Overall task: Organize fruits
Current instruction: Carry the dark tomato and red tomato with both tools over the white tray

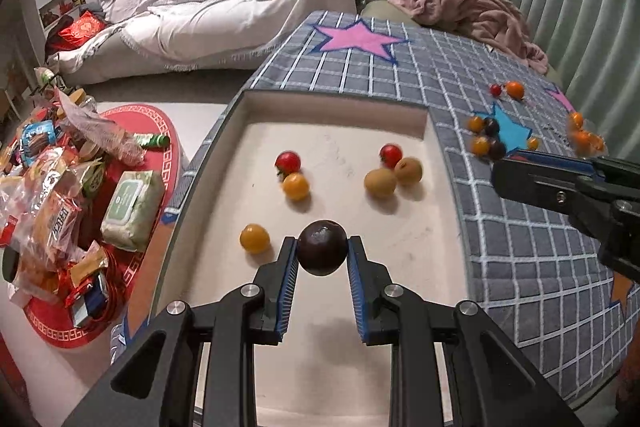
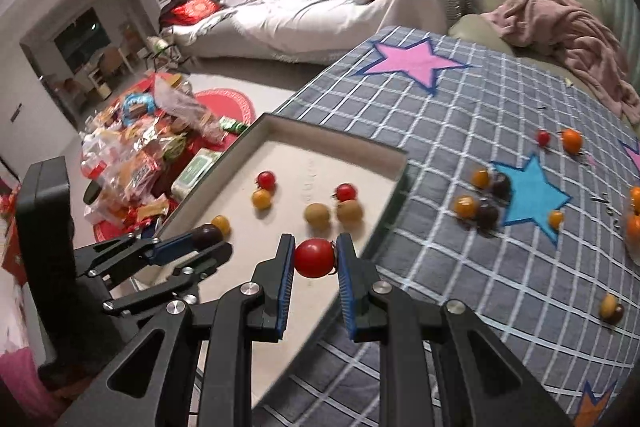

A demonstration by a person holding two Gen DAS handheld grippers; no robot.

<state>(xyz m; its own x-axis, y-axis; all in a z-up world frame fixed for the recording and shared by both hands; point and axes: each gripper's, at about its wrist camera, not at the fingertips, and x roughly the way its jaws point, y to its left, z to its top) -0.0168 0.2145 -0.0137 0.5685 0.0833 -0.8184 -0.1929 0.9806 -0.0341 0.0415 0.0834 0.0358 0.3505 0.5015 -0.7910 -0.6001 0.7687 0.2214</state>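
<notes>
Two fruits are in transit: the left gripper [image 1: 322,255], clamped on a dark plum [image 1: 322,247], hangs over the tray [image 1: 336,99], while the right gripper [image 2: 314,259], pinching a red tomato [image 2: 314,258], nears its edge, so each probably needs lowering beside like fruit before release.

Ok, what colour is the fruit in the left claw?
Very dark purple, almost black: the fruit clamped in the left claw shows best in the left wrist view.
</notes>
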